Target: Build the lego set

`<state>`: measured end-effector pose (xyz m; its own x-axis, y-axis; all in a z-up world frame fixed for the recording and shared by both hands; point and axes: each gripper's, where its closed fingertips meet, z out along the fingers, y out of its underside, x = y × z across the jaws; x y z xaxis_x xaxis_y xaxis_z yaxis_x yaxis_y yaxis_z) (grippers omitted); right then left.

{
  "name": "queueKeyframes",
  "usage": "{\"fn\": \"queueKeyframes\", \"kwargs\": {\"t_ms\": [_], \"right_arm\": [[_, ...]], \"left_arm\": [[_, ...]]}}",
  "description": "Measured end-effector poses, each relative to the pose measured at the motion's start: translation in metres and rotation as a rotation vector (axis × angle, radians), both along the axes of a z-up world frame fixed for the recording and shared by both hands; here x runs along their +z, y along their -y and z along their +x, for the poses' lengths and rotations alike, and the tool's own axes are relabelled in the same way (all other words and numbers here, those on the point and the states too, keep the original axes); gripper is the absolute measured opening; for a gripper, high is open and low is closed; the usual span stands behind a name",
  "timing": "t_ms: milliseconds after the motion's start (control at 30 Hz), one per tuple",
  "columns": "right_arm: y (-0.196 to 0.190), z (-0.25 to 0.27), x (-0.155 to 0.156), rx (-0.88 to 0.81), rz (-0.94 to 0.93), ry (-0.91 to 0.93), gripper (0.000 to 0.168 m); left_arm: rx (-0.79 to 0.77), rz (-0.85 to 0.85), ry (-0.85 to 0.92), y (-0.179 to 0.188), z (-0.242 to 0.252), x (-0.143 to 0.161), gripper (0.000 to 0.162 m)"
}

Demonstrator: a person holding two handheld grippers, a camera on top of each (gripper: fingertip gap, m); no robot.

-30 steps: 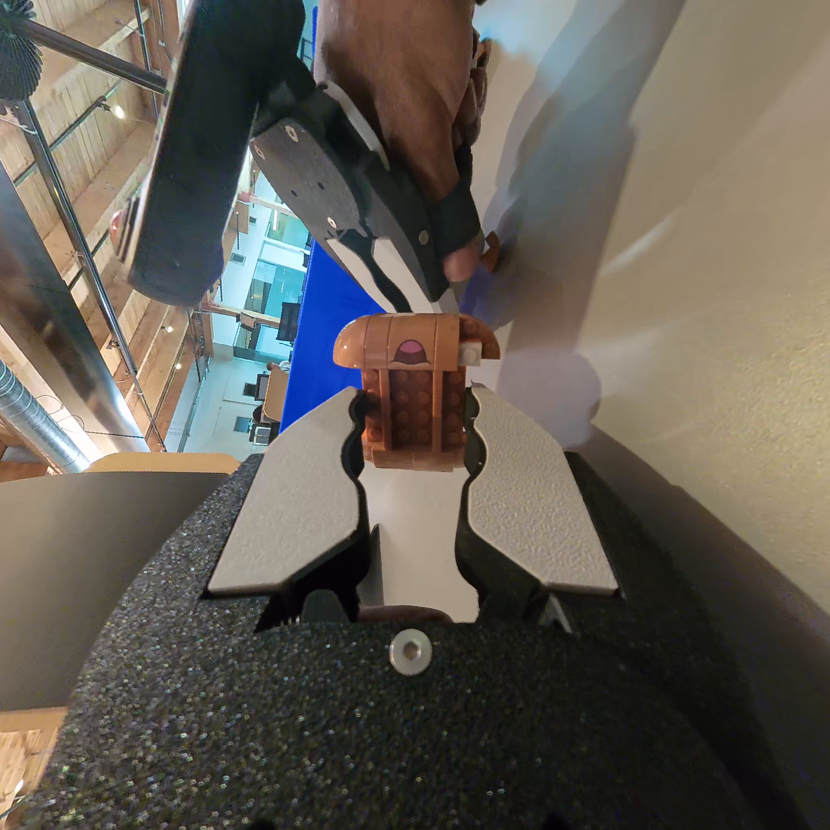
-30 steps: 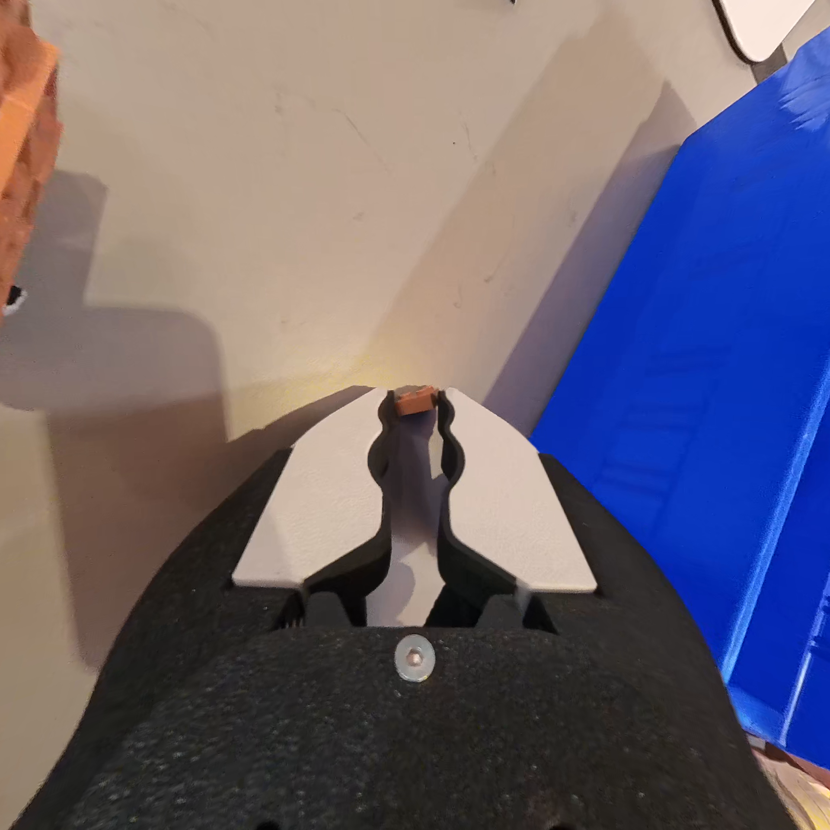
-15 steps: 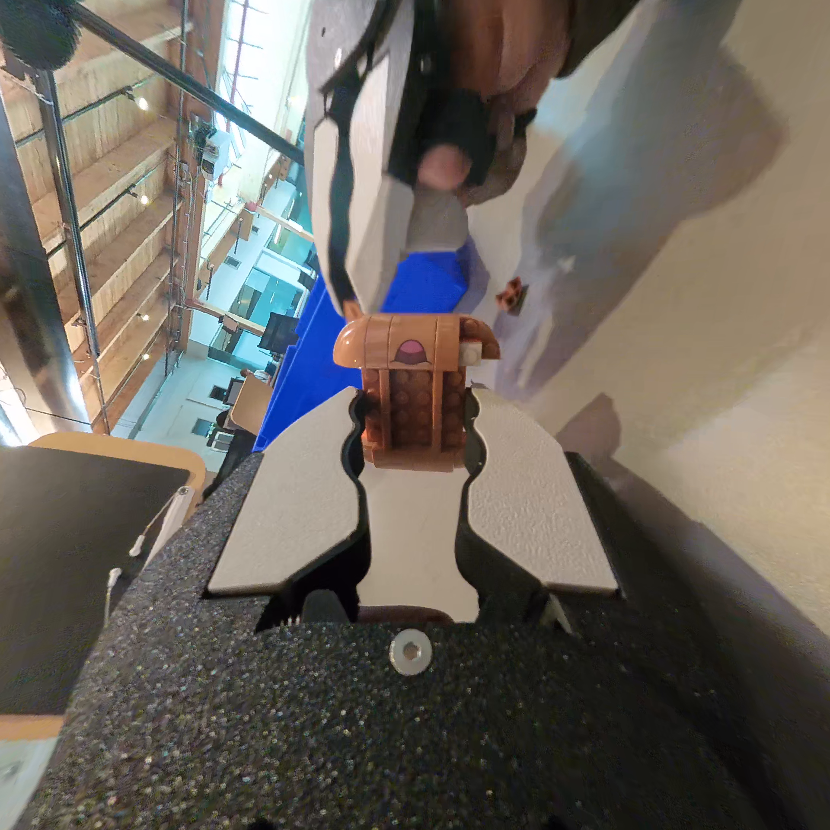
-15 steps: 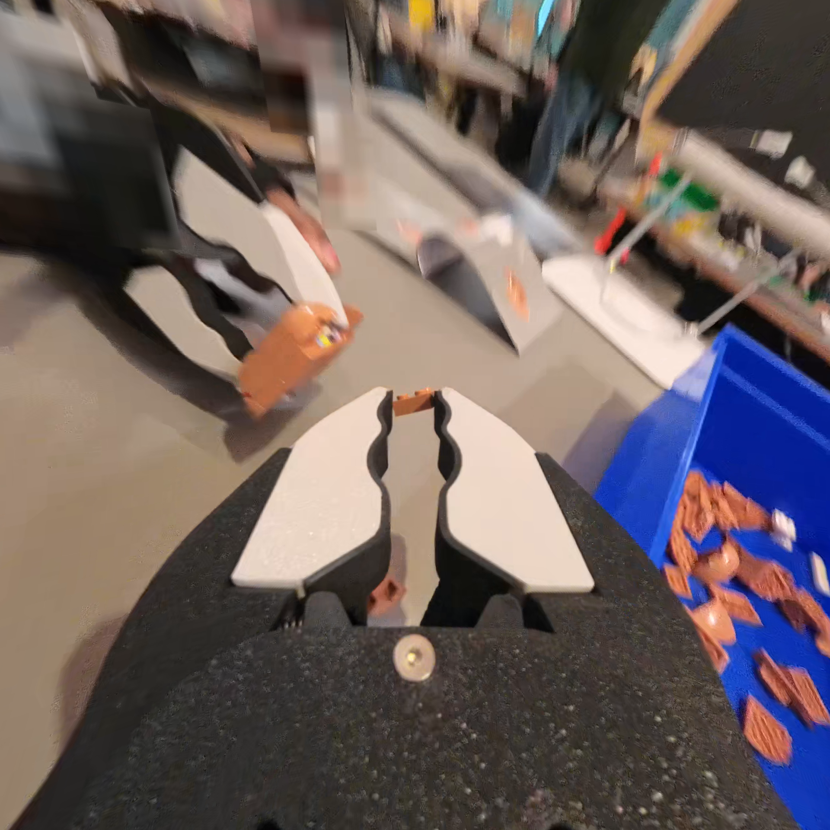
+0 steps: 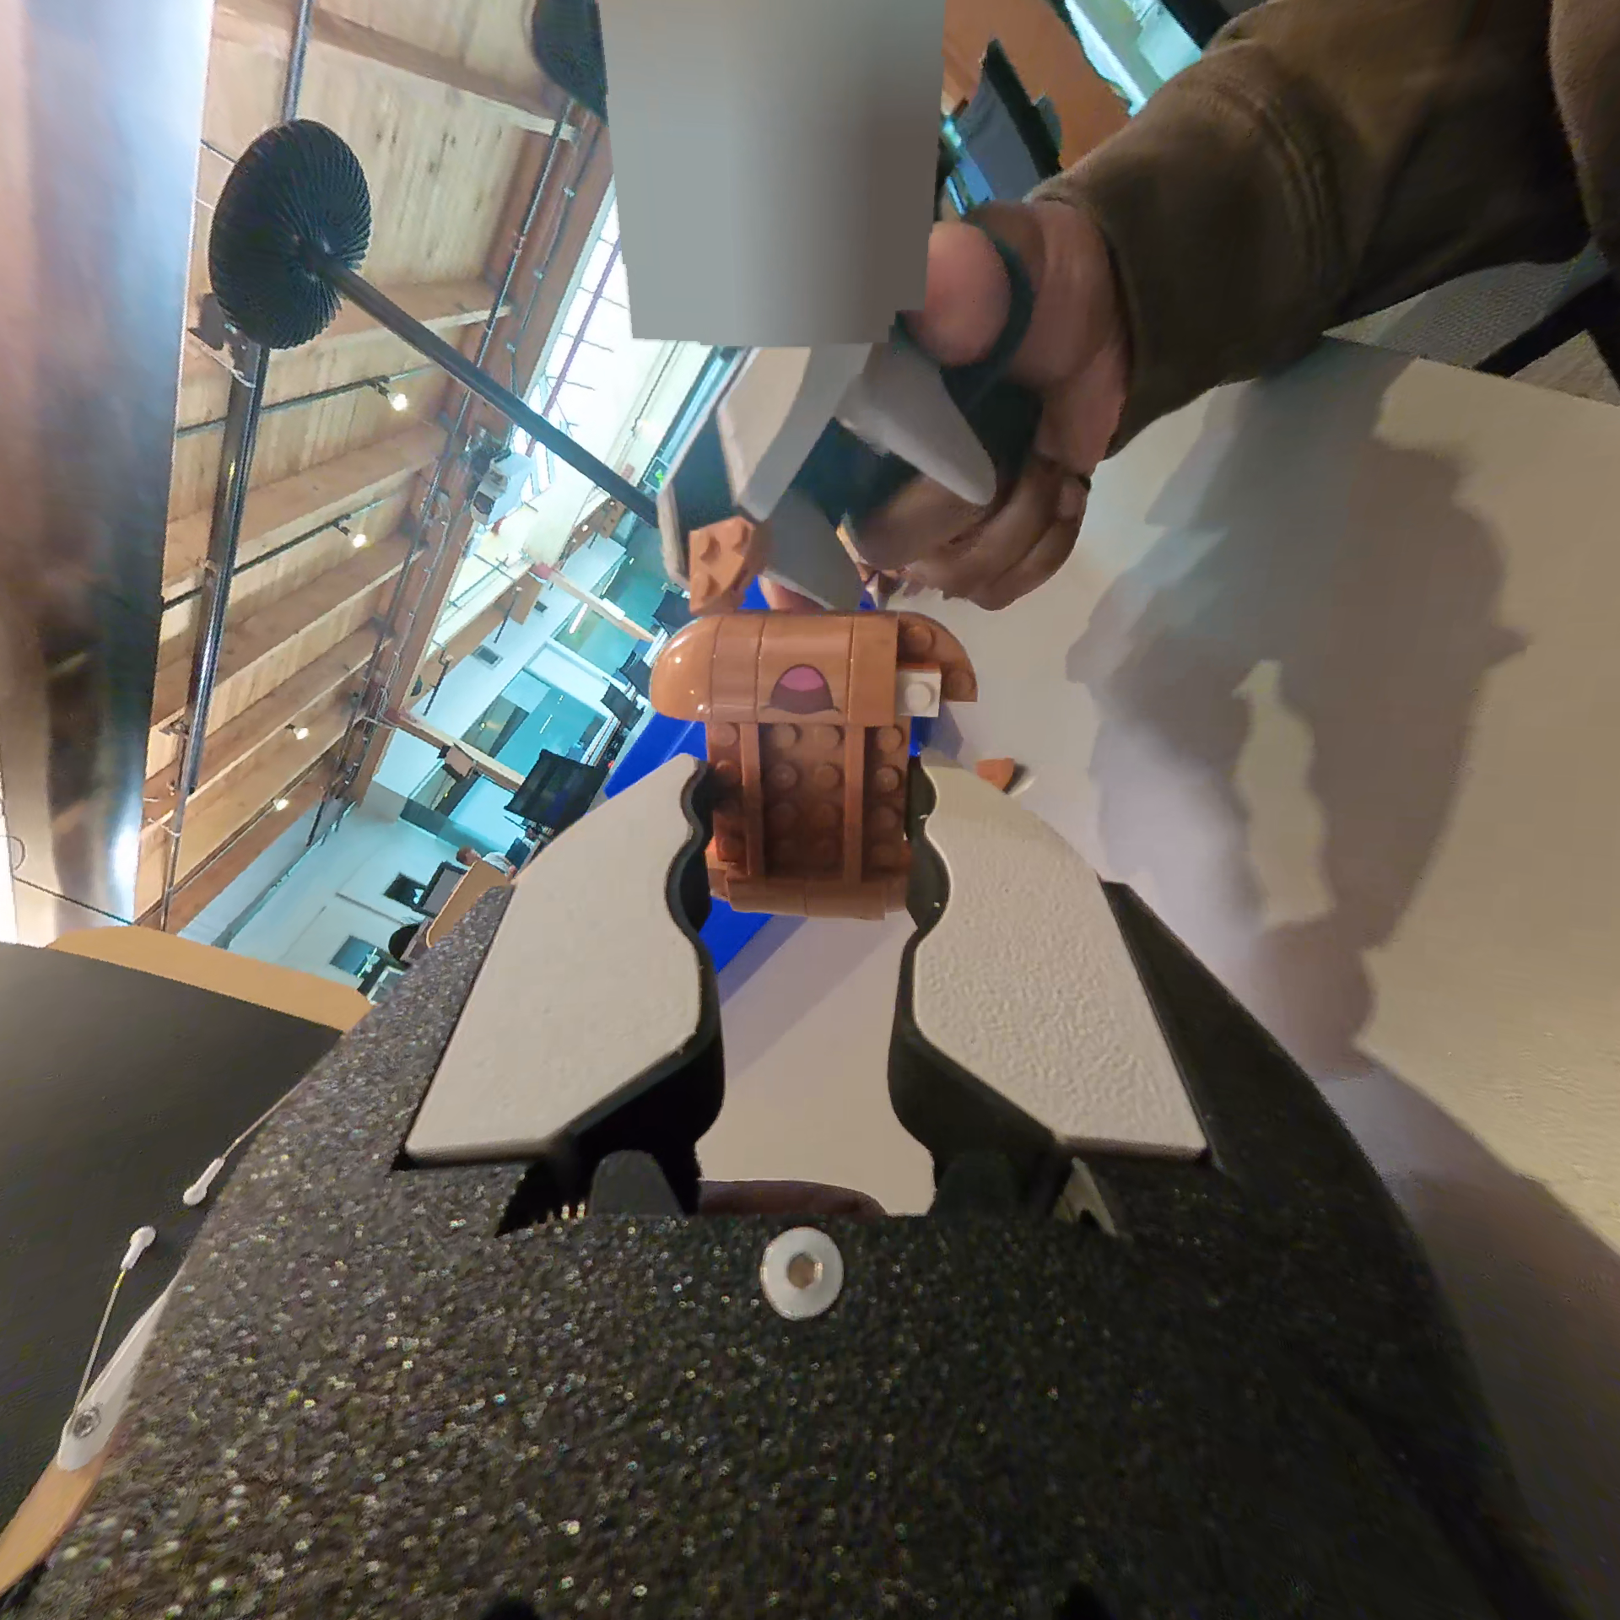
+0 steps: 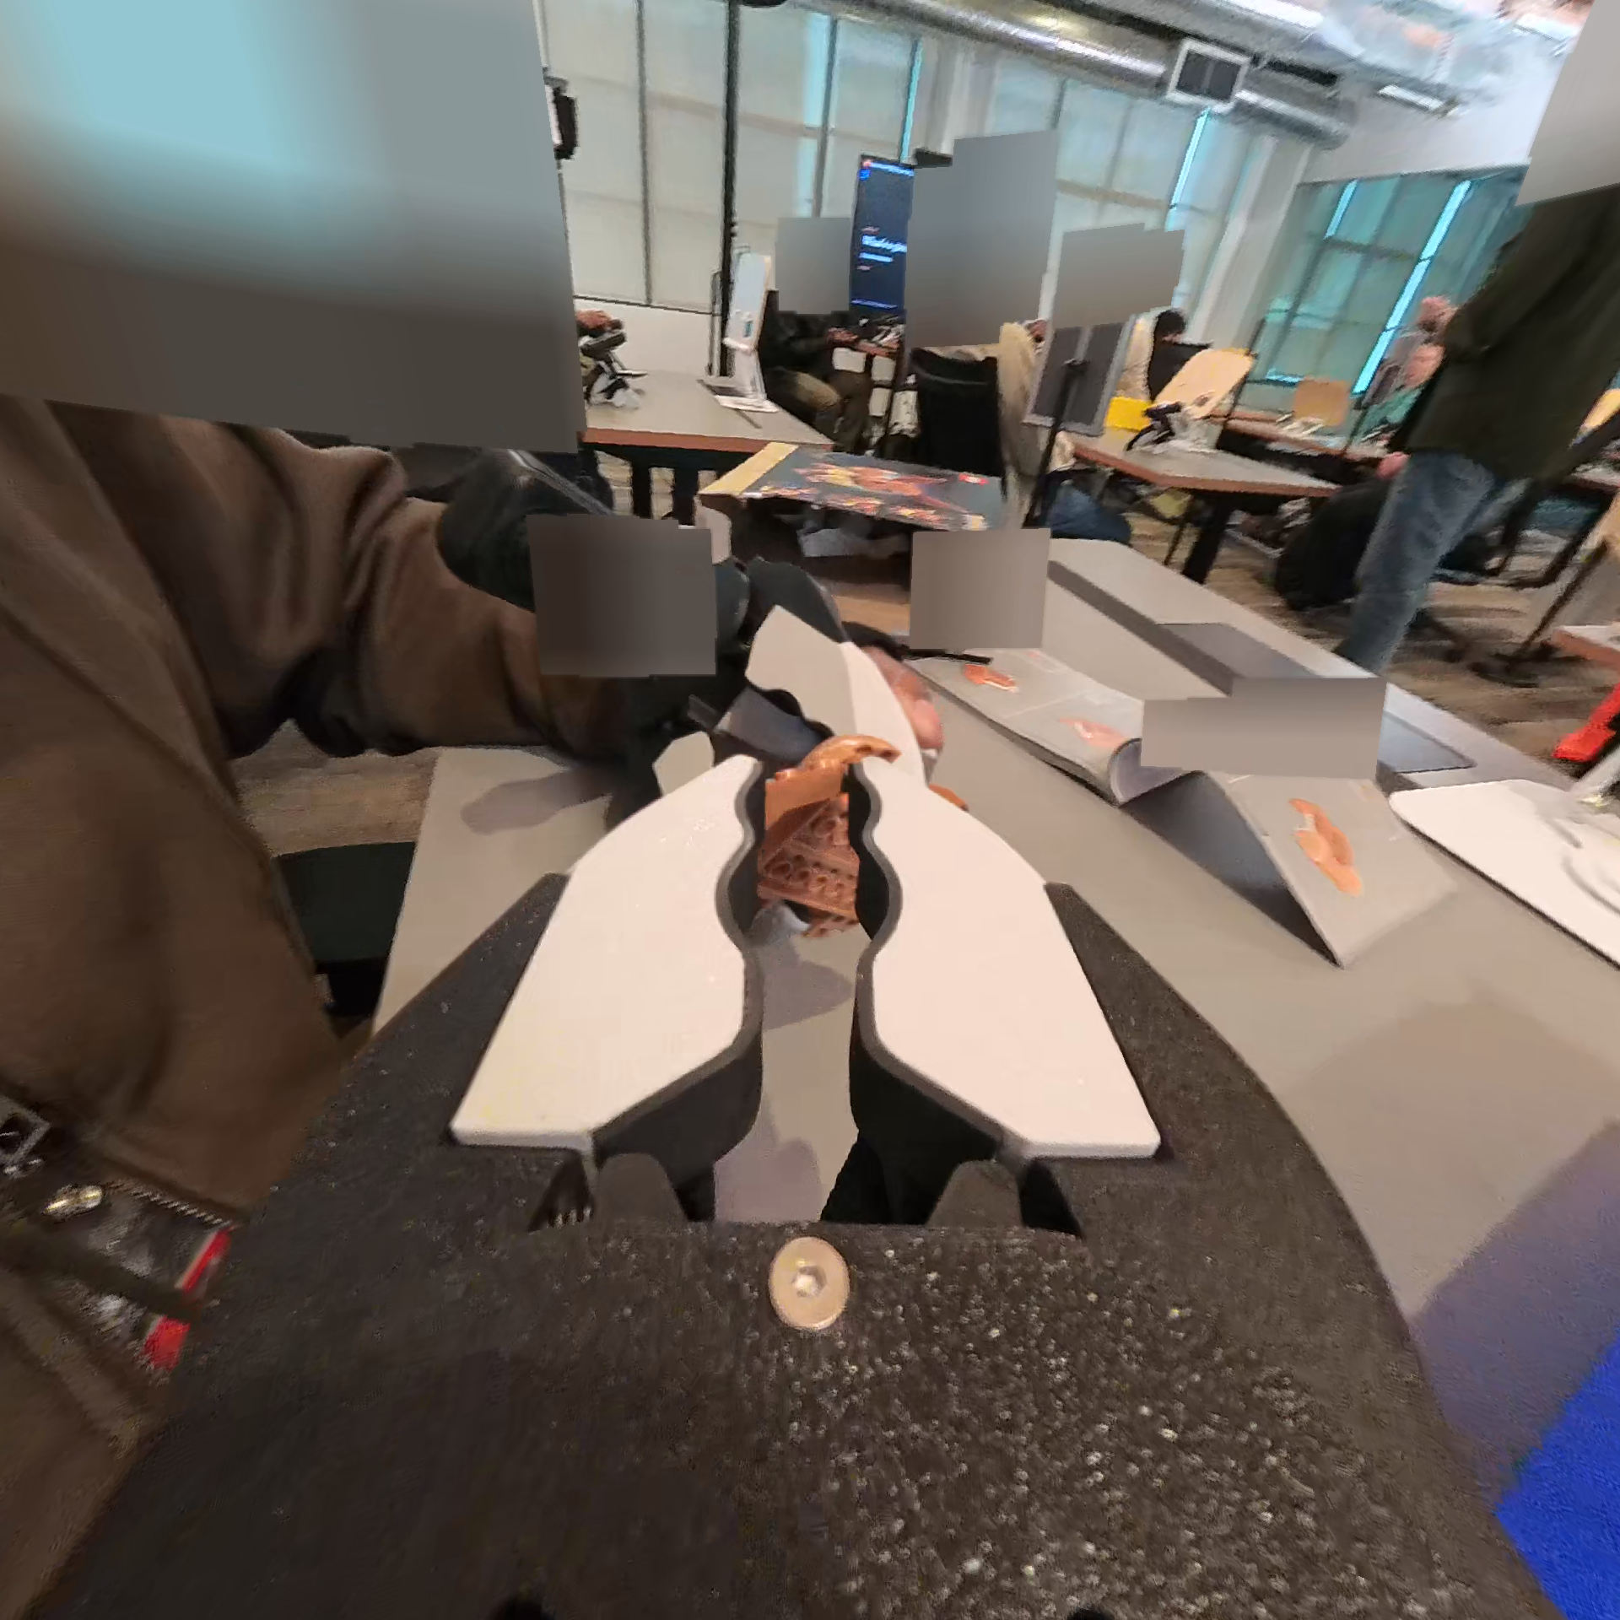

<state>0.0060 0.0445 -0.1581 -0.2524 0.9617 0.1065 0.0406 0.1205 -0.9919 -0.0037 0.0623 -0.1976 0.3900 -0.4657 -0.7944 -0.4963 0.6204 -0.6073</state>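
Holding a part-built brown lego assembly (image 5: 811, 763) above the worktop (image 5: 1403, 701), the left hand-held gripper (image 5: 806, 841) is clamped on its studded body; the right hand-held gripper (image 5: 745, 561) pinches a small brown brick (image 5: 723, 557) just above it, not yet pressed on. Much building seems left.

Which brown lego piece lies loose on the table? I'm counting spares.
The small brown piece right of the left gripper; the others are gripped.

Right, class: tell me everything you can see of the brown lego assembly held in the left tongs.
The brown lego assembly is glossy plastic: a studded body under a rounded cap with a pink printed mark and a small white piece at one end. The left tongs clamp its body on both sides, off the table. A small brown brick hangs close above it.
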Motion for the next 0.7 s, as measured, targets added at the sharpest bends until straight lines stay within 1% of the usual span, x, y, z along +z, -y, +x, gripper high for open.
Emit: {"fn": "queueKeyframes", "kwargs": {"t_ms": [167, 300, 533, 700], "right_arm": [[0.01, 0.005, -0.003, 0.128, -0.149, 0.108, 0.017], [0.008, 0.009, -0.007, 0.19, -0.247, 0.166, 0.017], [0.009, 0.011, -0.006, 0.252, -0.384, 0.148, 0.017], [0.004, 0.008, -0.004, 0.254, -0.508, 0.123, 0.017]], "left_arm": [[-0.046, 0.012, -0.045, 0.009, 0.008, -0.006, 0.042], [-0.061, 0.004, -0.063, 0.011, 0.011, -0.009, 0.042], [-0.097, 0.001, -0.074, 0.017, 0.015, -0.01, 0.042], [-0.105, 0.032, -0.069, 0.022, 0.018, -0.005, 0.042]]}}
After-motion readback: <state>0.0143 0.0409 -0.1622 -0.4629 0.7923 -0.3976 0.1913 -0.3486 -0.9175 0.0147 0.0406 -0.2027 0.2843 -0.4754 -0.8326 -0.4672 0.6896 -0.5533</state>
